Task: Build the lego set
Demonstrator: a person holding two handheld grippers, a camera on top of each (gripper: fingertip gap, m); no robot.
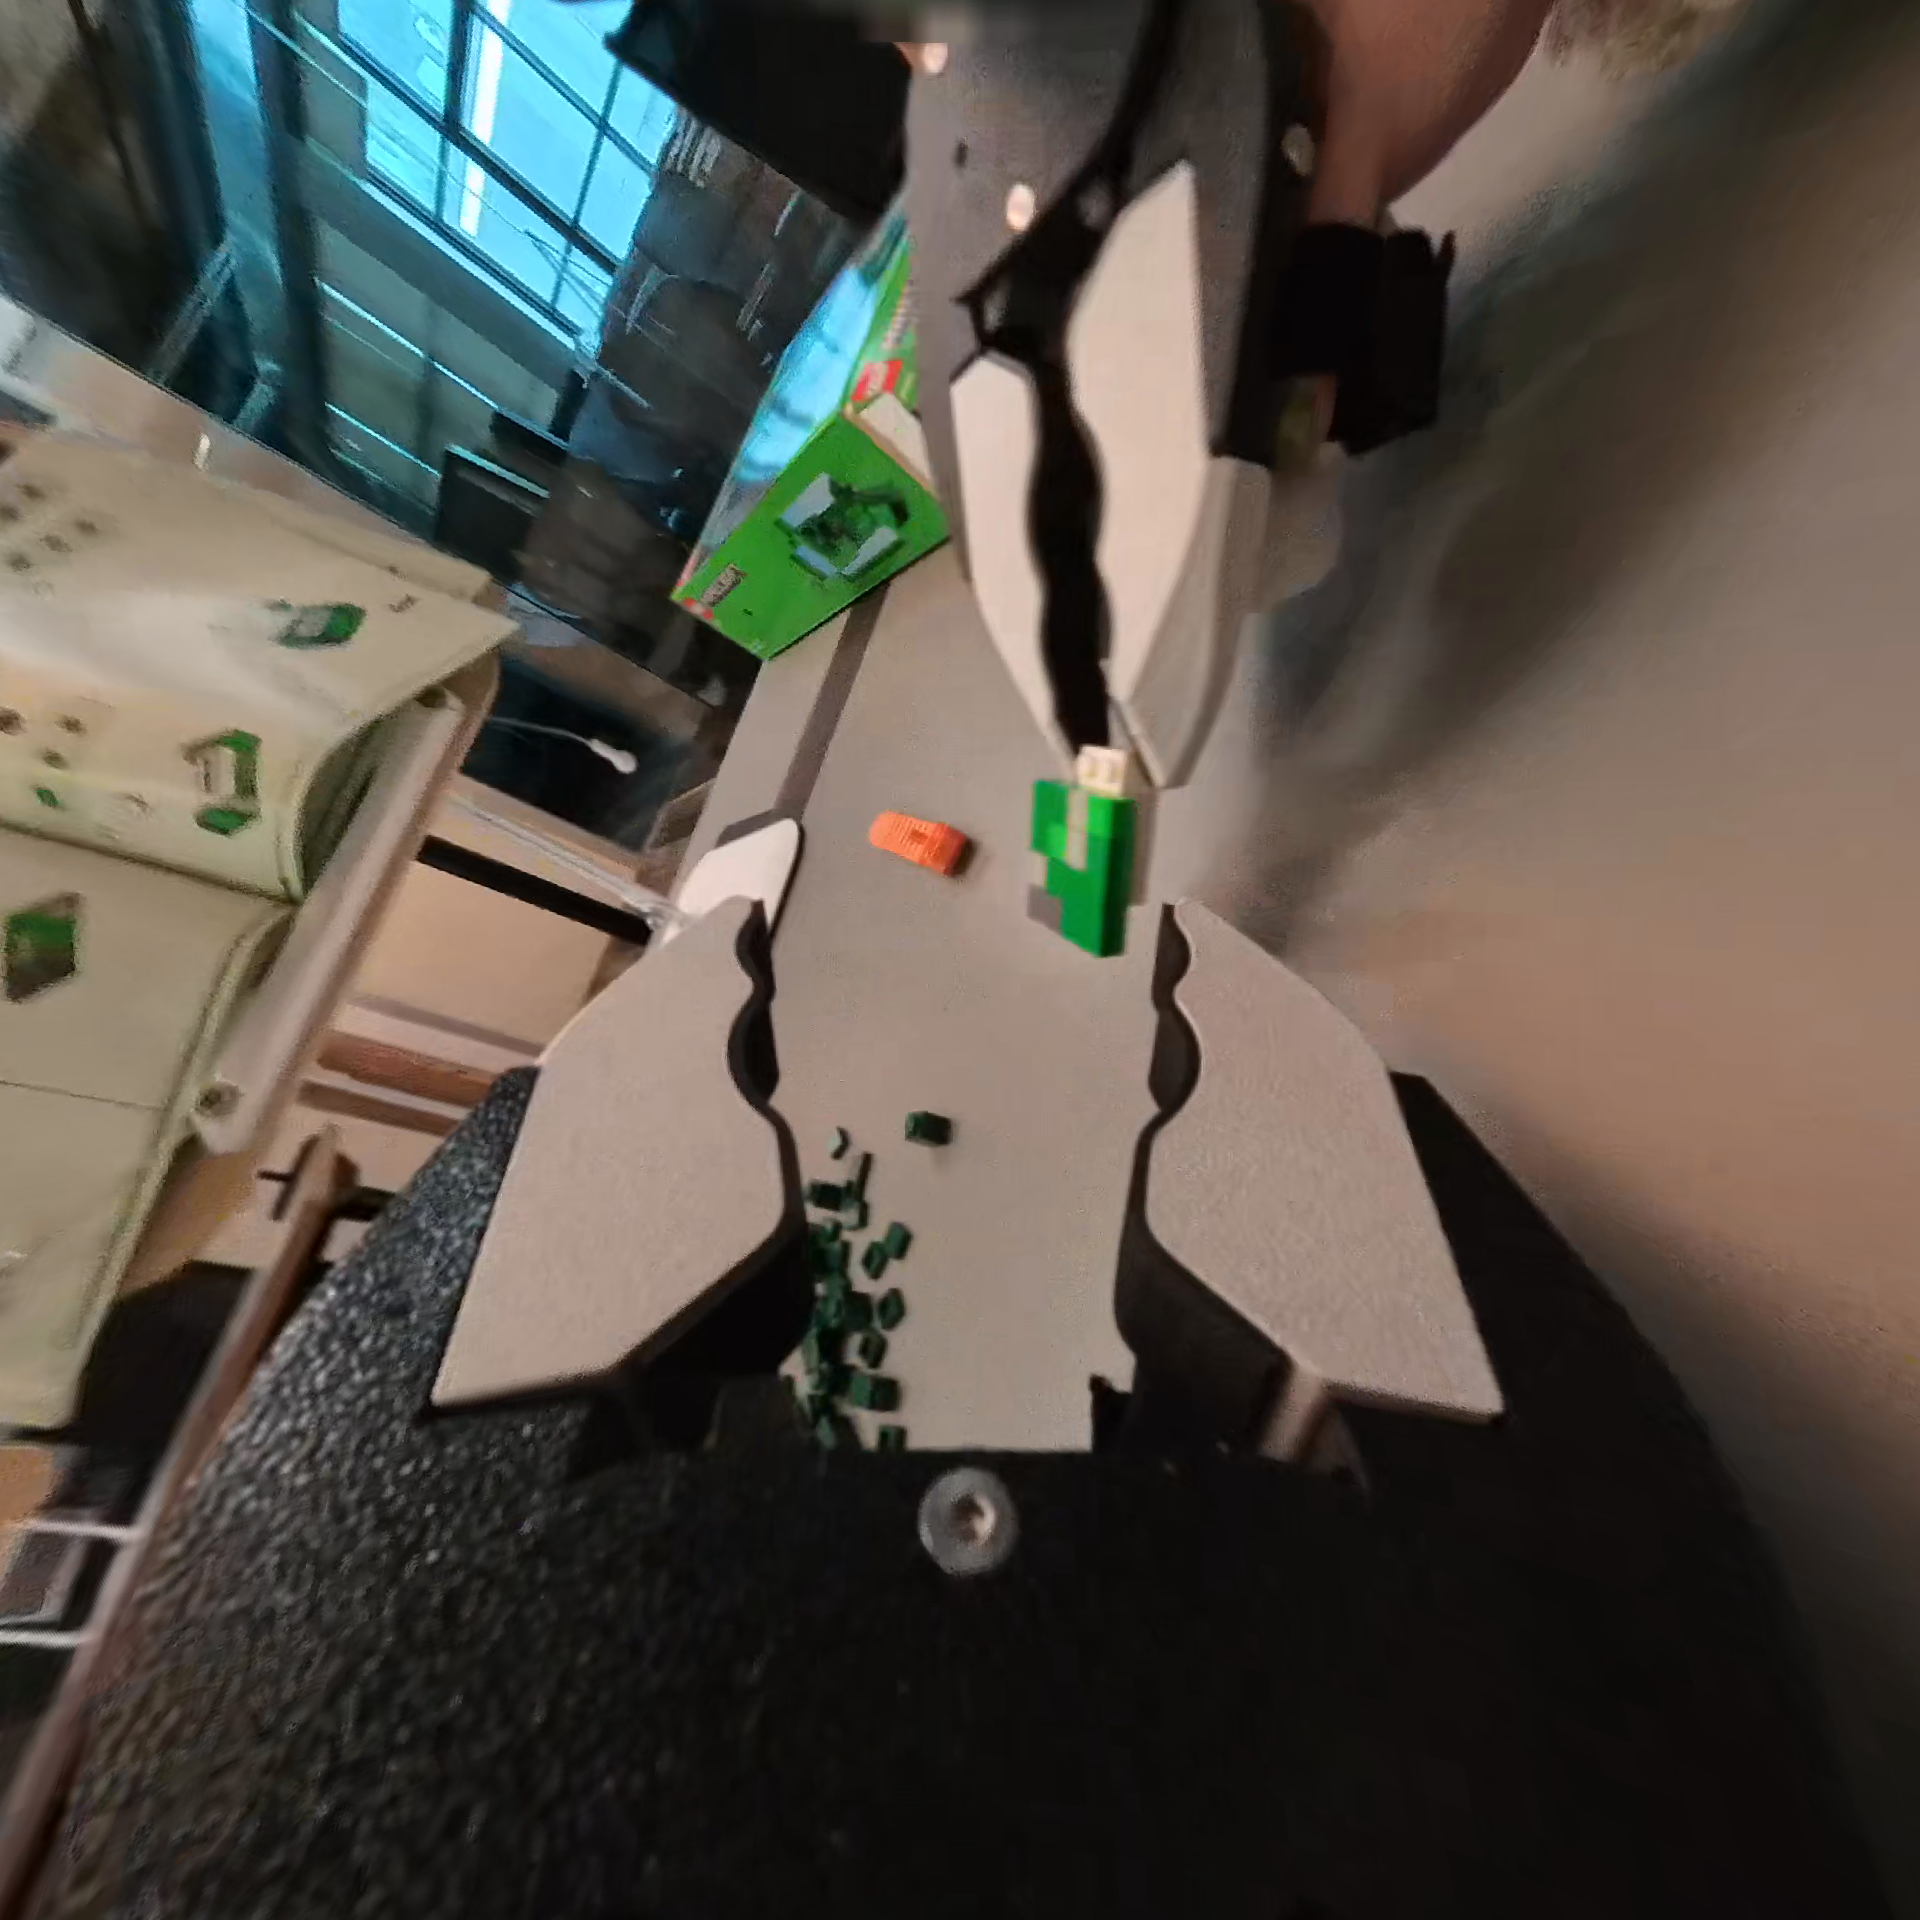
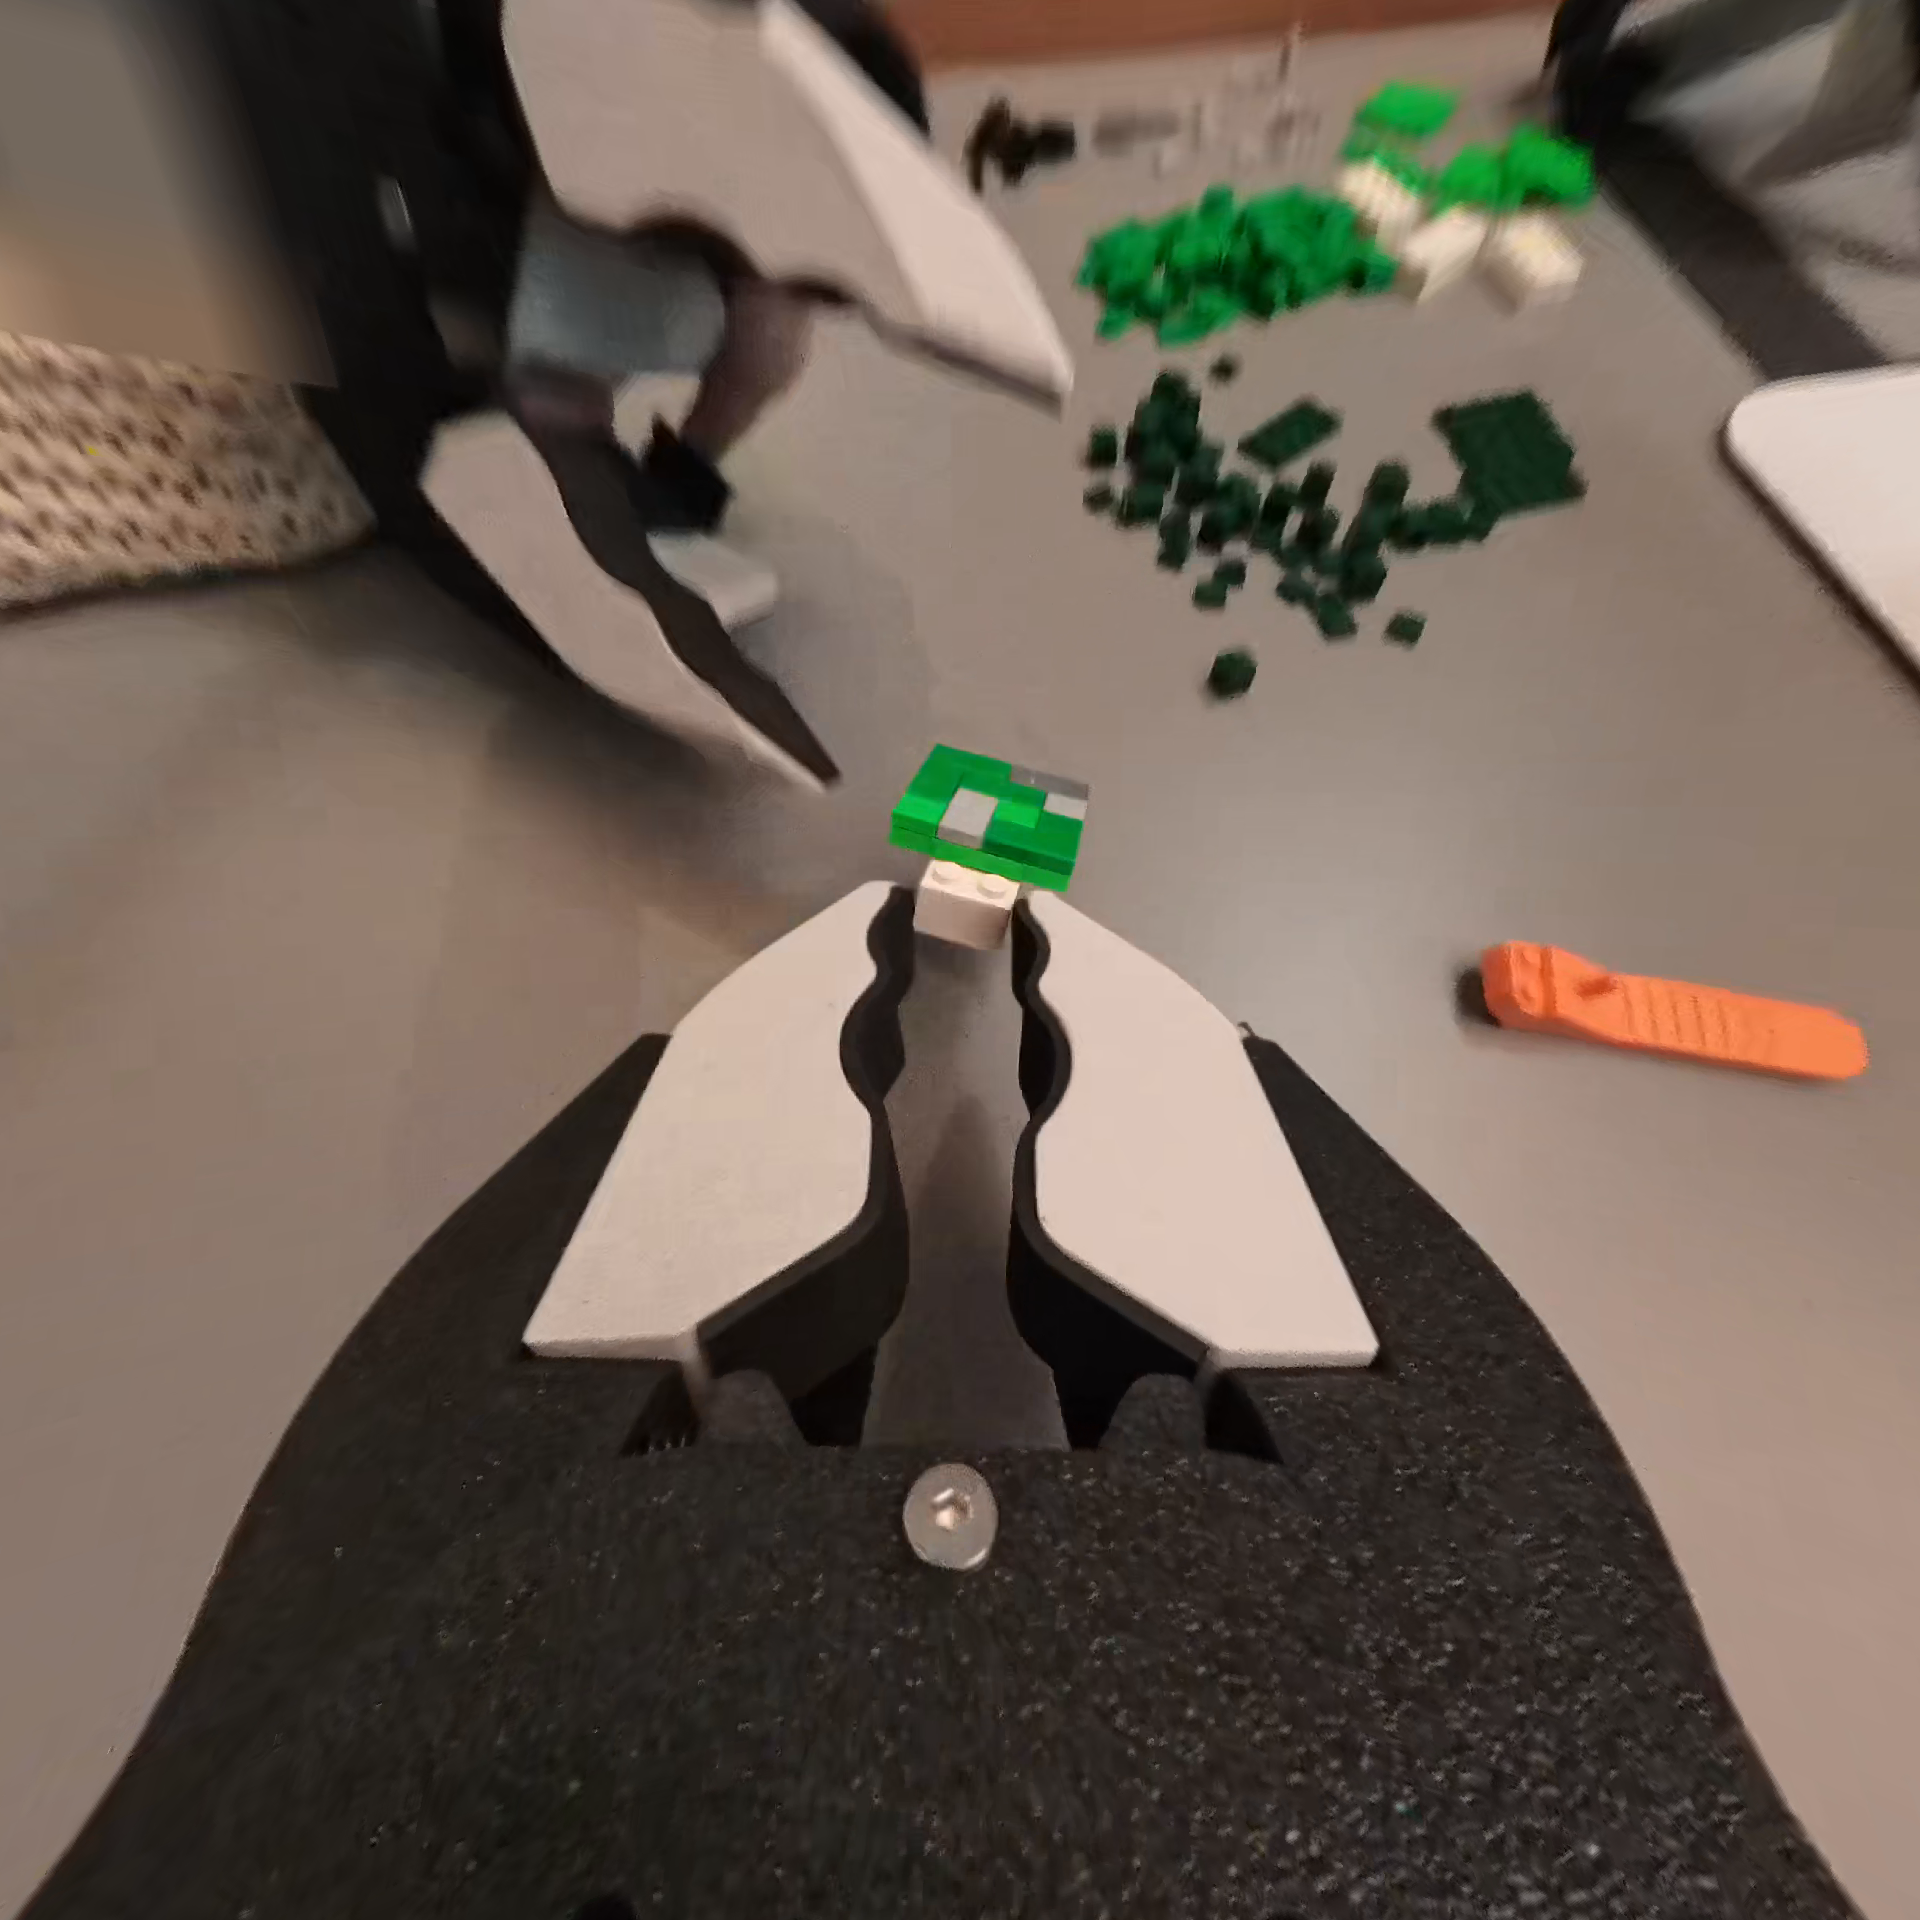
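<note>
Now right gripper pinches white brick under green-grey plate assembly.

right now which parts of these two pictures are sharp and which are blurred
Left wrist view: the small green assembly and the orange tool are fairly sharp; the right edge smears into motion blur, and the instruction booklet is soft. Right wrist view: the right gripper is crisp on its white brick; the brick piles and the left gripper are blurred.

The grey table bears dark green bricks, bright green bricks, white bricks and an orange separator.
</note>
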